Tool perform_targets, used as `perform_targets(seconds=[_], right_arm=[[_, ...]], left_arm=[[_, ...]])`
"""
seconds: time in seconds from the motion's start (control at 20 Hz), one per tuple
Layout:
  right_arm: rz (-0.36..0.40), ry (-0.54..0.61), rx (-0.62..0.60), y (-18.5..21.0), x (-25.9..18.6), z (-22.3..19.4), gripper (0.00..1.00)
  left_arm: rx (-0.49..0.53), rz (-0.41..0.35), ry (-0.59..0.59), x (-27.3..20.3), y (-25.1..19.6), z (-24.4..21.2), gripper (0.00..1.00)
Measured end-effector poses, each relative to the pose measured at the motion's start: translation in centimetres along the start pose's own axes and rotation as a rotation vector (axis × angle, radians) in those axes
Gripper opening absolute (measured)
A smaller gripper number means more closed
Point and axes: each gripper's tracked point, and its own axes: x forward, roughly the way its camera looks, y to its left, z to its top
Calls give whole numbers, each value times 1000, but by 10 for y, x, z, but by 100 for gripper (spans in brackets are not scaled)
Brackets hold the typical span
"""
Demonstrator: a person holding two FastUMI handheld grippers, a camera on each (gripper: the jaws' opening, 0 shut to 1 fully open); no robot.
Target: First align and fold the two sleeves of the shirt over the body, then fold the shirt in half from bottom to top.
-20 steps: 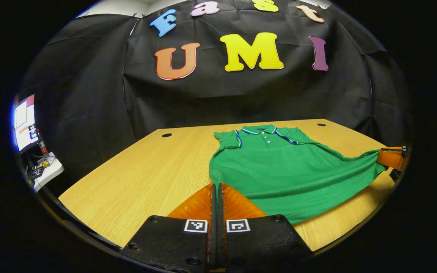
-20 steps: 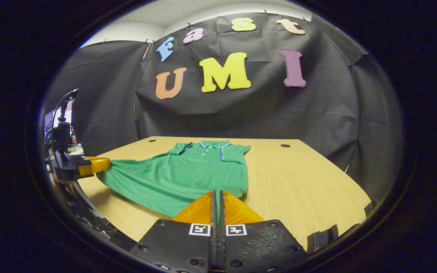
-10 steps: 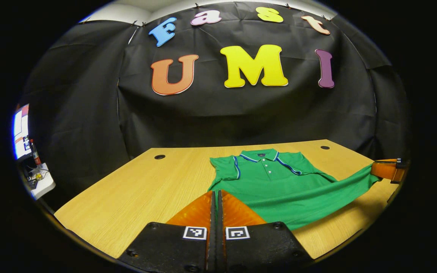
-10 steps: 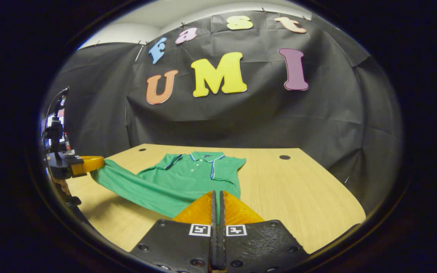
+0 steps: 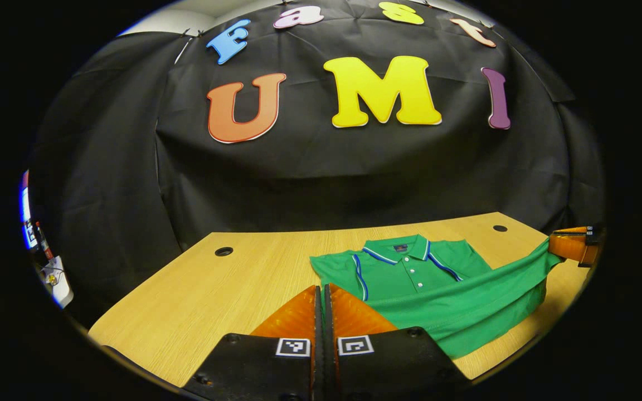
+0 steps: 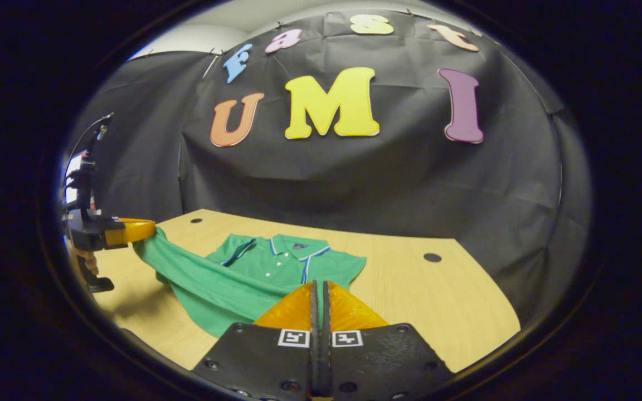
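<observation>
Left gripper view: green polo shirt (image 5: 427, 289), neck label unreadable.

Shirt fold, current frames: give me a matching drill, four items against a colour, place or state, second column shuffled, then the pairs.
Column 1:
1. shirt
2. table
3. left gripper
4. collar

Column 2:
A. light wood with round holes
B. shut on the shirt's hem
C. green, hem lifted off the table
D. at the far end of the shirt, blue and white trim

Pairs: 1-C, 2-A, 3-B, 4-D
</observation>
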Motion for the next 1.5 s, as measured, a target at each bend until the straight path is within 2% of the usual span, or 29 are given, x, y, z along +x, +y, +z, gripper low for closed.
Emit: perform_targets(seconds=[0.15, 0.3, 0.5, 0.6, 0.8, 0.95, 1.05, 1.15, 1.2, 1.3, 1.4, 1.5], right_arm=[[12, -32, -14, -1, 39, 34, 0], [-33, -67, -20, -16, 88, 65, 0], [-87, -70, 78, -40, 154, 86, 0], [-125, -32, 152, -52, 189, 80, 0], [-193, 47, 127, -64, 246, 43, 0], [-226, 109, 126, -68, 259, 14, 0], [-237, 145, 114, -68, 263, -2, 0], [-271, 161, 91, -74, 263, -13, 7], [-288, 170, 88, -77, 263, -16, 36], [-306, 187, 84, -79, 261, -24, 96], [-297, 194, 70, -78, 260, -25, 96], [-285, 184, 56, -73, 252, -20, 95]], left_arm=[[9, 39, 13, 39, 8, 18, 6], [24, 51, -26, 87, 7, 48, 5], [36, 52, -26, 153, 2, 66, 5], [64, 57, -7, 184, -2, 64, 6], [90, 19, 6, 235, -17, 48, 5], [124, 6, 90, 256, -23, 1, 6], [79, -37, 137, 263, -29, -23, 8], [61, -44, 135, 263, -30, -25, 10], [44, -45, 119, 263, -29, -24, 27], [7, -80, 94, 256, -34, -16, 94], [-12, -59, 92, 253, -29, -17, 100], [-5, -23, 79, 254, -24, -16, 100]])
